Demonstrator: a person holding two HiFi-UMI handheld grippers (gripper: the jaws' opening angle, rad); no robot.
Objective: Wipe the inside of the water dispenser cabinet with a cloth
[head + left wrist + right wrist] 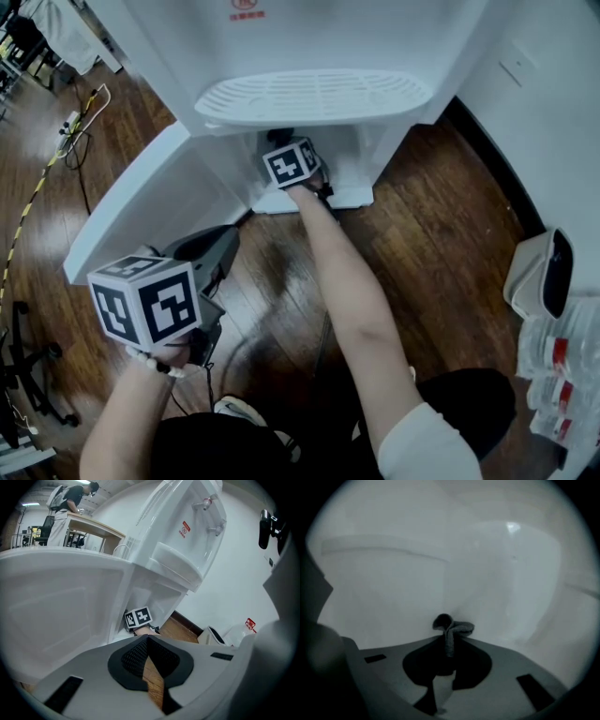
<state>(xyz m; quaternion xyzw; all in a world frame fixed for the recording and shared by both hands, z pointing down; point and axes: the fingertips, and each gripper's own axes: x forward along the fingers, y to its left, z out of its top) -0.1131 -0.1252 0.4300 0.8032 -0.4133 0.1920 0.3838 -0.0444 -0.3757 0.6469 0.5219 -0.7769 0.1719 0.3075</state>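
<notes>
- Head view: the right gripper (286,142) reaches into the low cabinet (361,155) of the water dispenser (319,37), under the drip tray (314,97). The door (141,202) stands wide open at the left, with bare floor behind for backing out.
- Left gripper view: the left gripper (148,640) is outside, beside the door, its jaws together on nothing.
- Right gripper view: the jaws are clamped on a dark cloth (452,629), whose bunched end is at or just short of the pale inner wall (393,588). Wiping looks under way, but how much is clean cannot be told. Walls are close, so strokes must be short.

Left gripper (147,638), jaws together, faces the dispenser cabinet (161,603).
</notes>
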